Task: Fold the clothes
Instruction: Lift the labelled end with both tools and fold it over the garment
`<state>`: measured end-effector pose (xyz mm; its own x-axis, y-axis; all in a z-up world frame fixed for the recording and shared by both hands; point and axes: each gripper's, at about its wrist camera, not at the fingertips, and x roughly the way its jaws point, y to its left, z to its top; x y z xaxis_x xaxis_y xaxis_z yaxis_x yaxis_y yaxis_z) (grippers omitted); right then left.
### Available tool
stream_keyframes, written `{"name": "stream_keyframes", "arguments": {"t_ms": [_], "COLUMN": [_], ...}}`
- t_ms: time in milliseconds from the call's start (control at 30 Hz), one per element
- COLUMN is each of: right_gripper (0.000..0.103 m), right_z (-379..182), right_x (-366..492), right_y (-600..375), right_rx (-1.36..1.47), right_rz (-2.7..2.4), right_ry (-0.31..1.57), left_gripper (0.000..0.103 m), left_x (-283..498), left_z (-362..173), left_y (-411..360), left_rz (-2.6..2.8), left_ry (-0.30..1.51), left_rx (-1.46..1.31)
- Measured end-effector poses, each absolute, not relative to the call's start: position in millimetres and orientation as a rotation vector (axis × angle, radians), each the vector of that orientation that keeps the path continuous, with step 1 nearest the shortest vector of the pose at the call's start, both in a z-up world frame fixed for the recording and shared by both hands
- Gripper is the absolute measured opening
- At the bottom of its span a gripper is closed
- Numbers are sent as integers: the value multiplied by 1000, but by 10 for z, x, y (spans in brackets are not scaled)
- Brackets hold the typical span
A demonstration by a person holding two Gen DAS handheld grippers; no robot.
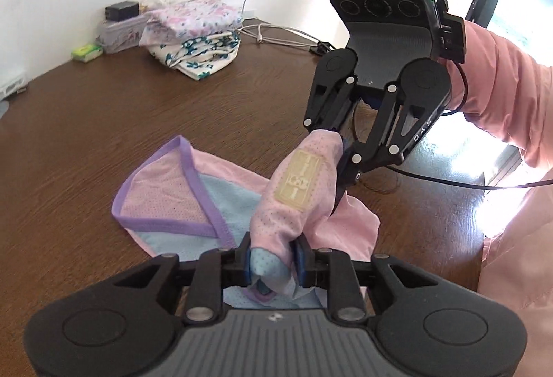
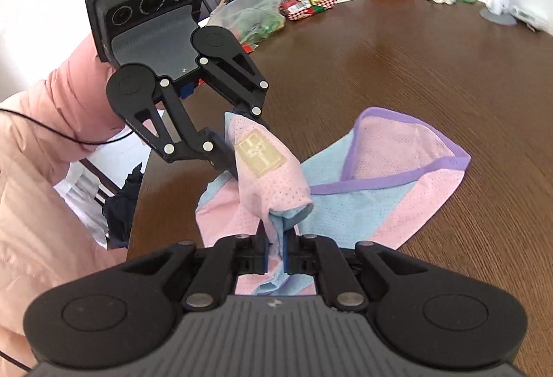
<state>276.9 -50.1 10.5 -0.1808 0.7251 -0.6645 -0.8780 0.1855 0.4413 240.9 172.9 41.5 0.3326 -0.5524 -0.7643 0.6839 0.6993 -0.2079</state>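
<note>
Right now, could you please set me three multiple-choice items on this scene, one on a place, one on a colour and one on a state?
1. Where is the stack of folded clothes?
A. At the far edge of the table, by the wall
B. On the floor
C. Under the garment

2. What colour is the trim on the garment?
A. Green
B. Purple
C. Black

3. How is the garment held?
A. It lies free, untouched
B. Only the left gripper pinches it
C. Both the left and the right gripper pinch it

Answers:
1 A, the stack sits near the wall beside cables.
2 B, a purple band edges the pink and blue cloth.
3 C, each wrist view shows cloth clamped in both grippers.
</note>
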Motion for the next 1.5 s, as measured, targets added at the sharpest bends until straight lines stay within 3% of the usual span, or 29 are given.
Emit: {"name": "stream_keyframes", "arguments": {"t_ms": [100, 167, 333, 400, 933, 1033, 1100, 1200, 1233, 1267, 1333, 1500], "right_gripper": [7, 8, 8, 8, 8, 9, 11, 26, 43, 61, 79, 81], "right_z": [-70, -171, -251, -209, -326, -350, -356, -309, -259, -207, -83, 161], "right_x": [2851, 2887, 2879, 2829, 2577, 2562, 2562, 2546, 2523, 2496, 2408, 2114], "right_y": [-559, -594, -636, -659, -684, -670, -678, -750, -795, -844, -975, -1209], "right_rx": [-129, -93, -27, 5, 65, 62, 66, 89, 91, 92, 73, 89], "right_rz": [1436, 1431, 1450, 1486, 1530, 1515, 1497, 1459, 1432, 1404, 1332, 1156], "right_ry": [1037, 1056, 1044, 1030, 1180, 1181, 1178, 1150, 1121, 1089, 1002, 783], "left_gripper": [37, 40, 36, 15, 17, 21, 28, 52, 59, 71, 80, 82], "left_x": [2443, 2464, 2420, 2368, 2052, 2063, 2059, 2000, 1958, 1895, 1752, 1309], "left_z": [295, 223, 110, 117, -113, -154, -153, -71, -26, 28, 144, 449], "left_y": [1827, 1886, 1965, 1970, 1853, 1830, 1822, 1831, 1845, 1874, 1948, 1920], "left_rz": [-819, -815, -841, -897, -1040, -1028, -1007, -962, -936, -904, -839, -686], "left_ry": [945, 947, 928, 917, 999, 1008, 1004, 960, 935, 905, 840, 673], "left_rx": [107, 71, 1, -21, -73, -63, -50, -26, -13, -1, 18, 65]}}
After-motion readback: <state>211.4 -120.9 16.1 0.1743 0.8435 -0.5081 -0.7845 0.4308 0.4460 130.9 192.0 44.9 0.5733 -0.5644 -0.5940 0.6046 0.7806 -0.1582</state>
